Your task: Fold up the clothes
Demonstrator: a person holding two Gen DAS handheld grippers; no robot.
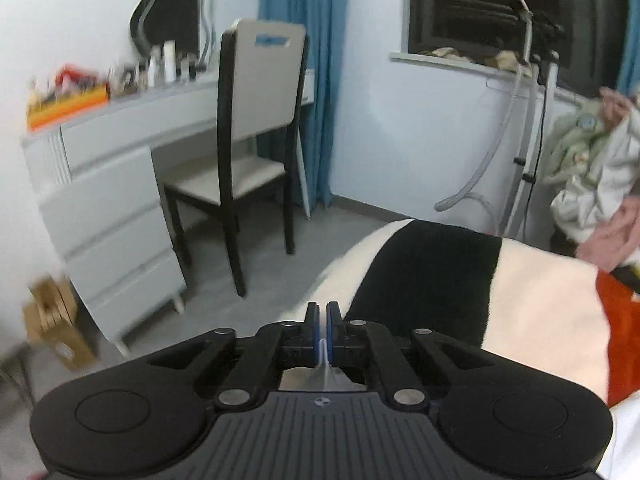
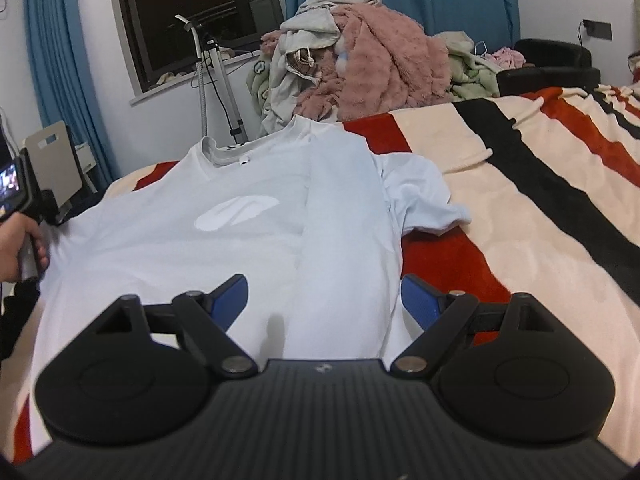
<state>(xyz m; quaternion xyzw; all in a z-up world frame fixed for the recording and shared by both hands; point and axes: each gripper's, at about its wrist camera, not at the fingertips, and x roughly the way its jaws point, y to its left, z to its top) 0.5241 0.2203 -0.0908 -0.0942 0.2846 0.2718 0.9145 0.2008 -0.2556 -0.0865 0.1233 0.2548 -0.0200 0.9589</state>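
Observation:
A white T-shirt [image 2: 224, 232] with a pale logo lies front up on the striped bed blanket [image 2: 540, 200]. Its right side is folded inward as a long strip, and one sleeve sticks out to the right. My right gripper [image 2: 324, 300] is open and empty, its blue pads either side of the folded strip near the hem. My left gripper [image 1: 323, 316] is shut on a thin fold of white fabric, near the bed's edge. In the right wrist view the left gripper [image 2: 24, 200] sits in a hand at the shirt's left edge.
A heap of pink and grey clothes [image 2: 360, 60] lies at the head of the bed. A garment steamer stand [image 2: 216, 80] is by the window. A chair [image 1: 256, 140] and a grey dresser [image 1: 116, 184] stand on the floor to the left of the bed.

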